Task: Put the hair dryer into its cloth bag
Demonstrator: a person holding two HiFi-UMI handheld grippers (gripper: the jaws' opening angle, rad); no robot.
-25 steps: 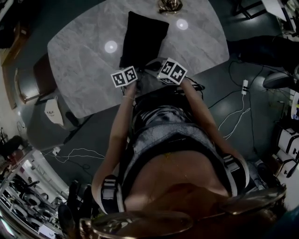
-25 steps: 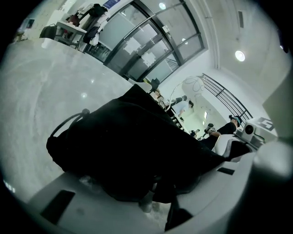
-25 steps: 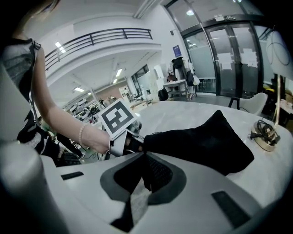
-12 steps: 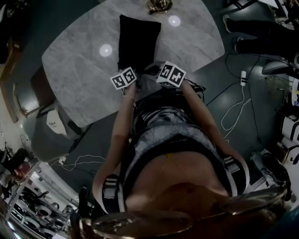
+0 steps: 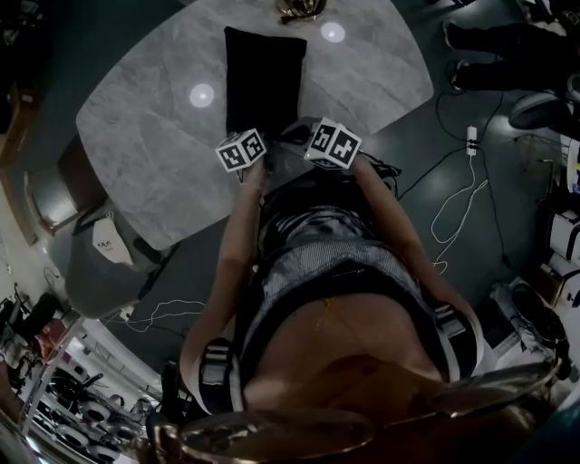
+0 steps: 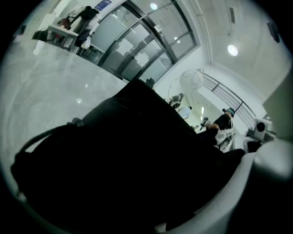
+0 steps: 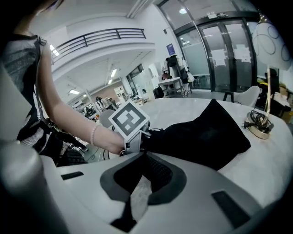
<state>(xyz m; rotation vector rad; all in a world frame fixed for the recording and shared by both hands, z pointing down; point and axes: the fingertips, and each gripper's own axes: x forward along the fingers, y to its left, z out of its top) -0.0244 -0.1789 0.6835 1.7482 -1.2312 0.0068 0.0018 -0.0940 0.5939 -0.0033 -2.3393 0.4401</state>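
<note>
The black cloth bag (image 5: 263, 77) lies lengthwise on the grey marble table (image 5: 145, 136), its near end towards me. My left gripper (image 5: 256, 130) is at that near end. In the left gripper view black bag cloth (image 6: 137, 151) covers its jaws and fills the space between them. Those jaws have just opened a little, with the cloth still between them. My right gripper (image 5: 313, 129) is close beside it, shut with nothing in it (image 7: 142, 183). The right gripper view shows the left gripper (image 7: 145, 134) against the bag (image 7: 206, 135). No view shows the hair dryer.
A golden stand (image 5: 299, 9) (image 7: 258, 123) is at the table's far end, just past the bag. A chair (image 5: 100, 245) is tucked under the table's left side. White cables (image 5: 453, 208) and a power strip (image 5: 471, 140) lie on the floor to the right.
The head camera has drifted, so table and bag sit a little further left and up. Both grippers stay at the bag's near end.
</note>
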